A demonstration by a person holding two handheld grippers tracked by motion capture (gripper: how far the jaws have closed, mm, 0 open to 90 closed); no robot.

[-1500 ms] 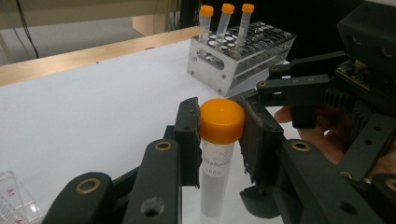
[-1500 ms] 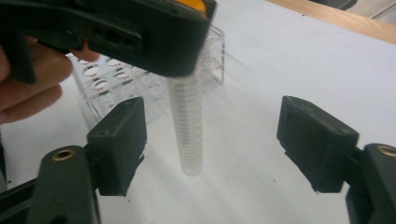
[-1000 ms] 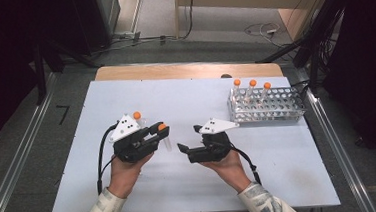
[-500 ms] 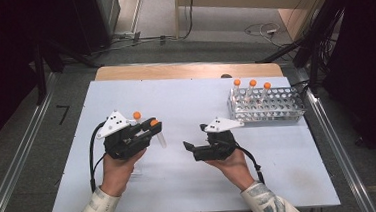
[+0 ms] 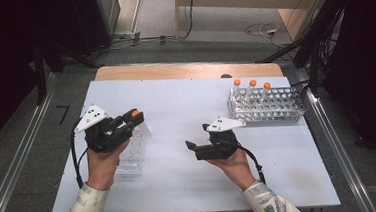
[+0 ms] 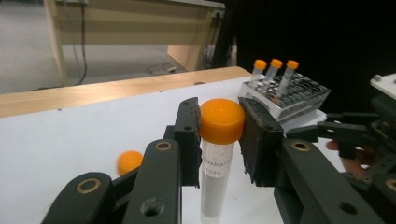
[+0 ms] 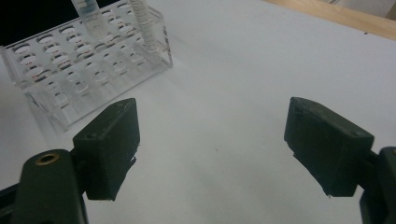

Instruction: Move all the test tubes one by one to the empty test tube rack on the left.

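Here, nearest to me, my left hand-held gripper (image 6: 219, 135) is clamped on an orange-capped tube (image 6: 218, 154), its two black pads pressing the cap from either side while the clear body hangs straight down between them above the white tabletop (image 5: 176, 107). From above, that left hand-held gripper (image 5: 129, 121) sits over the left part of the tabletop, just over a clear plastic rack (image 5: 131, 152) lying below it. A second orange cap (image 6: 129, 162) shows blurred low behind my left jaw. My right hand-held gripper (image 7: 224, 144) stands wide apart with nothing between its pads, bare tabletop under it; from above it (image 5: 191, 147) rests near the middle, well apart from the left one. Farther off, toward the right rear, a clear tube rack (image 5: 266, 108) stands on the tabletop with three orange-capped tubes (image 5: 251, 89) upright along its back row.
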